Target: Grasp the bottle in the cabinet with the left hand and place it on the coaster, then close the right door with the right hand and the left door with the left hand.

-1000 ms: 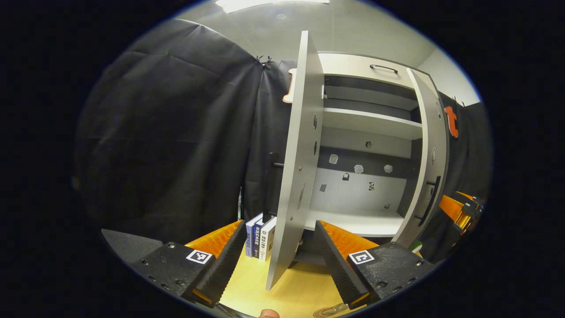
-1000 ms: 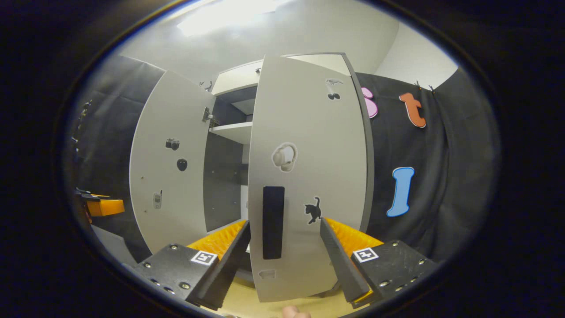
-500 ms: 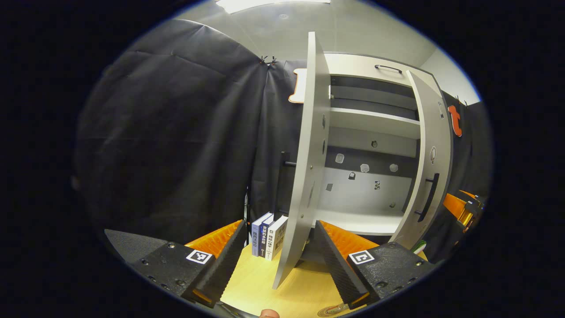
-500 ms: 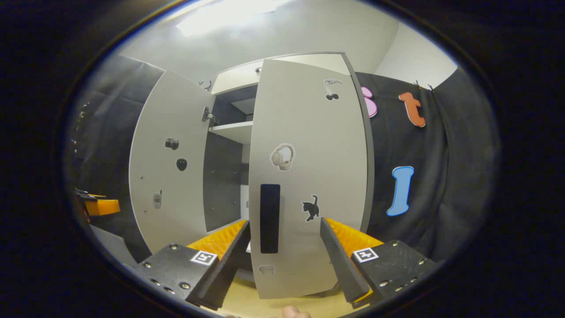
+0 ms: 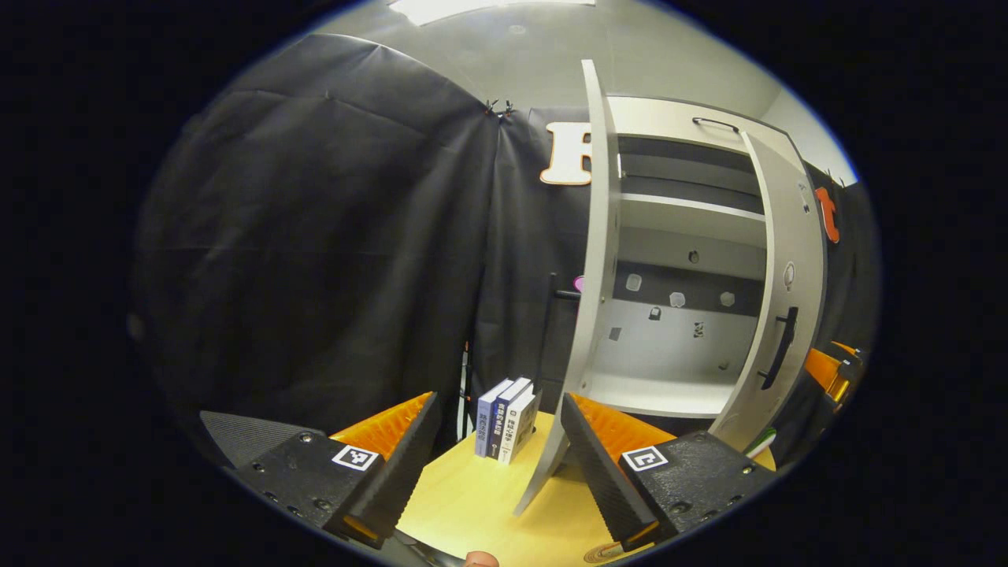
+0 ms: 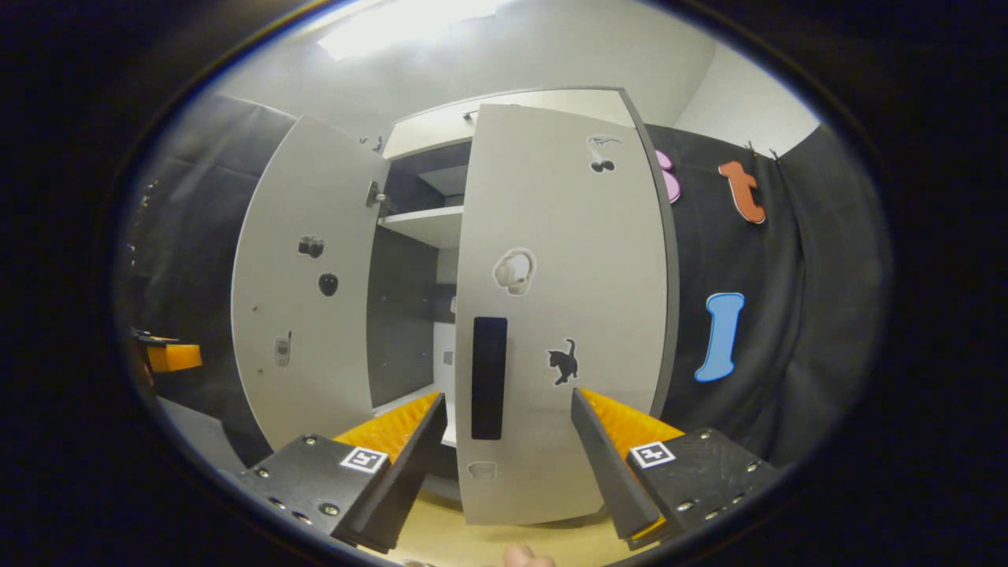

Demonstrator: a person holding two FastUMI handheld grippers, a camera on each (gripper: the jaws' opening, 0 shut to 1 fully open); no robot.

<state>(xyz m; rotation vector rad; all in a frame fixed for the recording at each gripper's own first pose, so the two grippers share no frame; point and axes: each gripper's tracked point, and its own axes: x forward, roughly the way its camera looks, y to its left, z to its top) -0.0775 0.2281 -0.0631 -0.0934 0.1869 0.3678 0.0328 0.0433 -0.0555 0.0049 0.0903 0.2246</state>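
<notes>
In the left gripper view, the left claw (image 5: 492, 465) is held with its fingers spread wide apart and nothing between them, above the yellow tabletop (image 5: 465, 504). Between the fingers, a few books (image 5: 506, 417) are seen standing upright on the tabletop against the black cloth. Just right of them, the left door (image 5: 587, 299) is seen nearly edge-on, swung out from the cabinet (image 5: 677, 236), its lower edge close to the right finger; whether they touch cannot be told. The cabinet's shelves are seen bare of any bottle. Farther right, the right door (image 5: 787, 299) stands partly open, with the right claw (image 5: 831, 370) just beyond it at the edge of the view.

In the right gripper view, the left door (image 6: 303, 283) is seen swung wide. The right door (image 6: 563, 315) is faced squarely, its dark handle (image 6: 489, 378) above the gap of the right claw (image 6: 508, 465), whose fingers are spread and grip nothing.
</notes>
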